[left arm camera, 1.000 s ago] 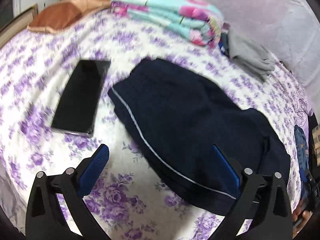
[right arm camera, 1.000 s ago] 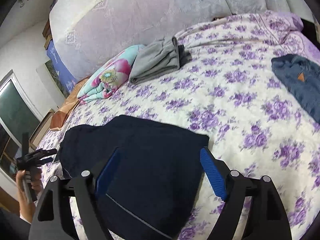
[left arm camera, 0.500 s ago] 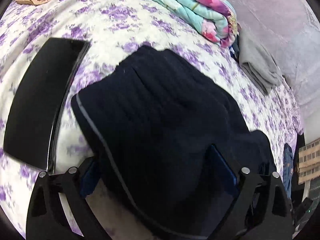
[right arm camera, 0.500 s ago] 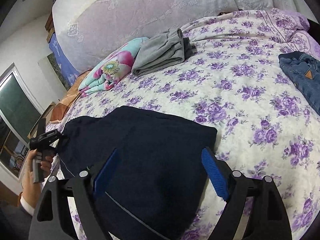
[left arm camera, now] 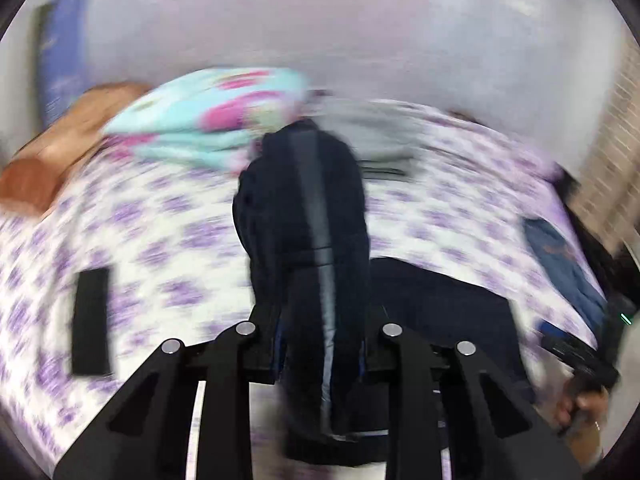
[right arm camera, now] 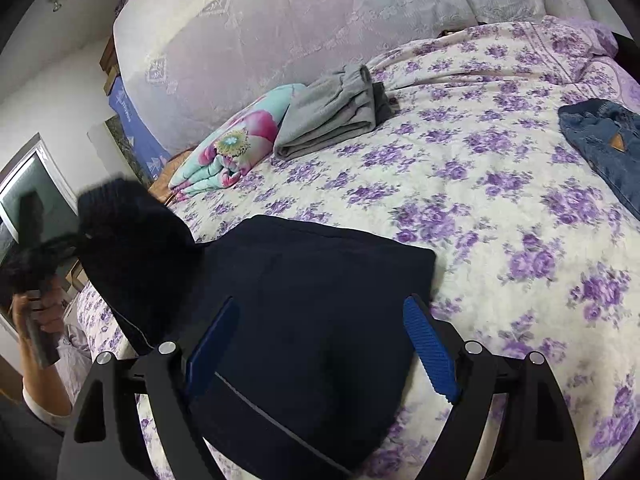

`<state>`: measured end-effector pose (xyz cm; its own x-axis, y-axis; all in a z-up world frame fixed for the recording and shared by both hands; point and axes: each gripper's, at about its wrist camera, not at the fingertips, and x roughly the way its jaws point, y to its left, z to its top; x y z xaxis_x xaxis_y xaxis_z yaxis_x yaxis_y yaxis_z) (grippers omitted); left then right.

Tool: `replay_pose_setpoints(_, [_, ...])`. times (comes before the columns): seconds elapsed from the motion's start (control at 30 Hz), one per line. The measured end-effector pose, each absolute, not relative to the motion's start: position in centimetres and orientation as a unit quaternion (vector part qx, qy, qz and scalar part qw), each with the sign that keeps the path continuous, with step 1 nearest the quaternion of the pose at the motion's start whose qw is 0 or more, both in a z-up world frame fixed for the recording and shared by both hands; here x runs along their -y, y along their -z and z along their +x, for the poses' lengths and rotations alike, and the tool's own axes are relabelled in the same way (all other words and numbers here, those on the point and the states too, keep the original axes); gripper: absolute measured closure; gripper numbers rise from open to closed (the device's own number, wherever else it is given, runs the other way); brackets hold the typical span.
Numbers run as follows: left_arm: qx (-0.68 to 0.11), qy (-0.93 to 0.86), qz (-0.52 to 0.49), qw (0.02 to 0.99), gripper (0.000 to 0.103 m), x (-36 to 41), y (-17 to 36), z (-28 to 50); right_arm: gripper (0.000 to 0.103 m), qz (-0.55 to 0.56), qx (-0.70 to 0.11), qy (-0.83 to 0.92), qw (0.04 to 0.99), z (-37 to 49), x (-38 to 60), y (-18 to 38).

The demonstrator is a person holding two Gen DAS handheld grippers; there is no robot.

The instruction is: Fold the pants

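My left gripper (left arm camera: pixel 320 356) has just been closing and its jaws are now clamped on a bunched end of the dark navy fabric pants with a thin grey side stripe (right arm camera: pixel 304 320); that end is lifted off the bed and stands up in front of the left wrist camera, stripe running vertically, though the view is blurred. In the right wrist view the same raised end appears as a dark hump at the left, above the hand (right arm camera: pixel 40 308) that holds the left gripper. The rest of the pants lies flat on the white bedspread with purple flowers (right arm camera: pixel 500 208), near me and to the left of the bed's middle. My right gripper (right arm camera: pixel 320 352) hovers over the near part of the pants with its blue-padded fingers (right arm camera: pixel 430 354) wide apart; whether they touch the cloth I cannot tell. Far left lies a folded turquoise blanket with pink flowers (right arm camera: pixel 236 144), and just beside it on the right a folded grey garment (right arm camera: pixel 332 116), touching it. A blue denim garment (right arm camera: pixel 608 140) lies at the right edge, well apart from the pants. A flat black rectangular phone (left arm camera: pixel 91 320) lies on the bedspread left of the lifted end. A pale embossed headboard (right arm camera: pixel 304 20) rises behind the bed.
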<state>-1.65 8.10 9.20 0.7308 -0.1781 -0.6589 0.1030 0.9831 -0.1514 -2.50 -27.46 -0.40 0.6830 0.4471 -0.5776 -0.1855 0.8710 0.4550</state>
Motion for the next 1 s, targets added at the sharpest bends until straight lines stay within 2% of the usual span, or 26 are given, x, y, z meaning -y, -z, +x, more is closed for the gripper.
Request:
replay_pose_setpoints(0.1, [-0.380, 0.139, -0.014, 0.914, 0.078, -2.4, -7.9, -1.8, 0.018, 0.195, -0.354, -0.166, 0.900, -3.4, 28.8, 0.5])
replay_pose_setpoints(0.17, [-0.406, 0.160, 0.048, 0.898, 0.072, 2.3, -5.2, -1.5, 0.018, 0.205, -0.357, -0.161, 0.897, -3.8, 29.4, 0.8])
replay_pose_setpoints(0.23, [-0.433, 0.172, 0.103, 0.879, 0.071, 5.7, -2.4, -1.0, 0.017, 0.216, -0.364, -0.158, 0.892, -4.1, 29.8, 1.2])
replay_pose_setpoints(0.3, [-0.449, 0.166, 0.138, 0.867, 0.070, 7.6, -0.4, -1.2, 0.017, 0.223, -0.368, -0.162, 0.888, -4.3, 29.9, 1.3])
replay_pose_setpoints(0.4, [-0.436, 0.156, 0.157, 0.872, 0.069, 7.9, -0.5, -1.9, 0.015, 0.224, -0.369, -0.170, 0.886, -4.2, 29.7, 1.1])
replay_pose_setpoints(0.43, [-0.440, 0.160, 0.142, 0.872, 0.059, 7.4, -0.9, -2.0, 0.013, 0.223, -0.368, -0.175, 0.885, -4.1, 29.4, 0.9])
replay_pose_setpoints(0.47, [-0.446, 0.171, 0.117, 0.871, 0.029, 6.8, -1.2, -2.0, 0.013, 0.222, -0.368, -0.179, 0.885, -3.8, 29.2, 0.8])
replay_pose_setpoints(0.5, [-0.444, 0.191, 0.075, 0.872, 0.012, 5.7, -2.0, -2.1, 0.013, 0.220, -0.368, -0.186, 0.884, -3.5, 28.8, 0.6])
replay_pose_setpoints(0.53, [-0.431, 0.203, 0.043, 0.878, 0.005, 5.1, -2.8, -2.6, 0.013, 0.217, -0.368, -0.191, 0.884, -3.2, 28.3, 0.4])
replay_pose_setpoints(0.73, [-0.409, 0.207, -0.017, 0.888, 0.005, 2.0, -4.8, -3.1, 0.012, 0.226, -0.372, -0.236, 0.869, -0.8, 25.5, -0.7])
replay_pose_setpoints(1.0, [-0.429, 0.063, -0.079, 0.898, 0.005, -5.7, -2.1, -0.1, 0.009, 0.238, -0.416, -0.257, 0.839, 1.6, 22.3, -0.1])
